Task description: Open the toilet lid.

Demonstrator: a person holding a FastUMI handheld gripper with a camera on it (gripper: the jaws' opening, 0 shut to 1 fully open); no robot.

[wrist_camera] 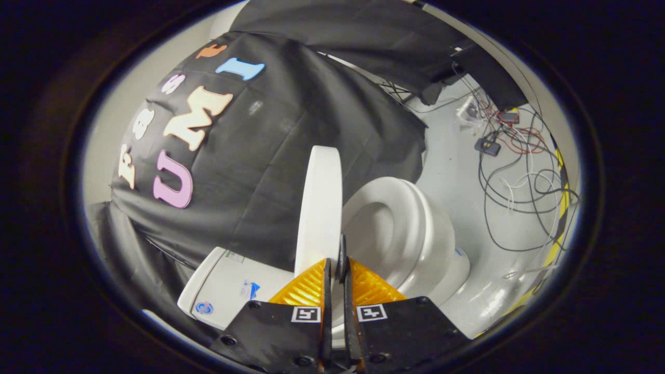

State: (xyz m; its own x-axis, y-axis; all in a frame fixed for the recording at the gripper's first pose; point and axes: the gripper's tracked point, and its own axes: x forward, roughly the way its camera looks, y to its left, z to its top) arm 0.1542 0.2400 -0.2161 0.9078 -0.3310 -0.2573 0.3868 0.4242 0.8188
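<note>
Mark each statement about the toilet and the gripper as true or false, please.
1. The toilet lid stands raised, away from the seat. True.
2. The gripper is wide open with nothing near it. False: its fingers are nearly together, at the lower edge of the lid; whether both press on it cannot be told.
3. The tank lies beside the gripper, on the far side of the lid from the bowl. True.
4. The floor past the toilet is bare. False: loose cables lie on the grey floor.
5. The seat is lifted together with the lid. False: the seat rests down on the bowl.
</note>
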